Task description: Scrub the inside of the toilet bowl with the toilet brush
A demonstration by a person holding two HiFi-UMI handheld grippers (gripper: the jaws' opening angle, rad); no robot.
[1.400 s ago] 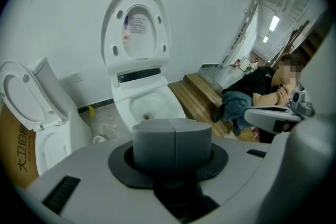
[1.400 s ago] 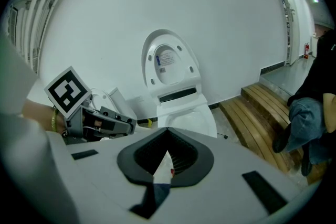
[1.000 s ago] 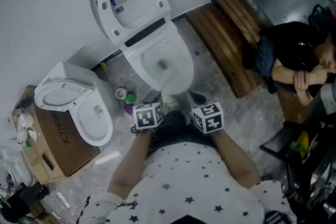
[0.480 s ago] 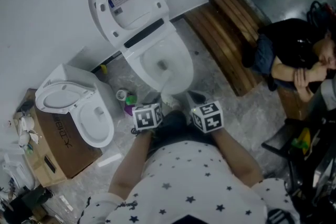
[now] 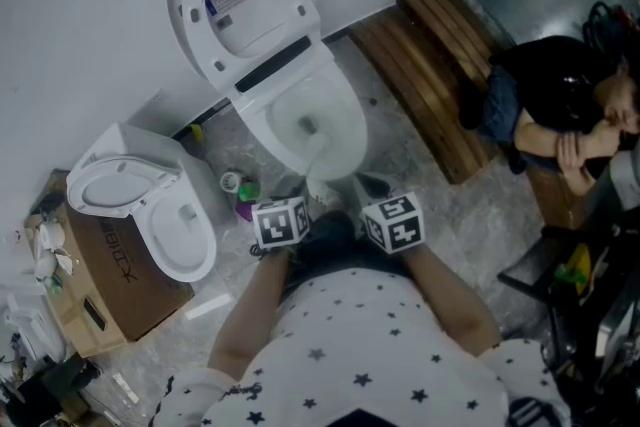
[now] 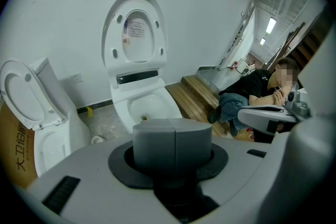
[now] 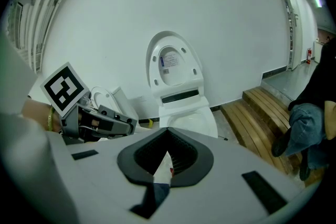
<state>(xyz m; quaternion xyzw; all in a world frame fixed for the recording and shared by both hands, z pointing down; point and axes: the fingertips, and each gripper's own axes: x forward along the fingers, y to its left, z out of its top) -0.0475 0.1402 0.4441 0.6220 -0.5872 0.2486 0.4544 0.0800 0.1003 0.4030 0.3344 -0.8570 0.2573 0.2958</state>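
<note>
Standing at the toilet (image 5: 300,105). Its lid (image 5: 240,0) is upright against the white wall, upper centre of the head view. The toilet bowl (image 5: 310,120) is open just below the lid, with a dark mark near its drain.

We hold both grippers low in the centre of the frame, side by side and close together, pointing toward the front of the bowl.

Left gripper (image 6: 172,141): jaws pressed together with only a thin seam between them, and nothing in them. In the head view the left gripper (image 5: 290,187) sits just left of the bowl's front edge.

Right gripper (image 7: 168,152): jaws apart in a V, with ribbed pads (image 7: 181,157) visible and nothing between them; floor shows through the gap. It is lower centre in the head view (image 5: 372,187).

We cannot make out the toilet brush in any view.

- Left of the frame: a second toilet (image 5: 150,205) sits on a cardboard box (image 5: 110,285), lid up.
- On the floor between the two toilets: a small round container (image 5: 232,180) and a purple item (image 5: 245,208).
- By the wall: a yellow object (image 5: 197,128).
- Right of the bowl: a wooden bench (image 5: 430,65) runs toward the upper right.
- Right edge: a person in dark clothes (image 5: 560,105) sits with arms folded.
</note>
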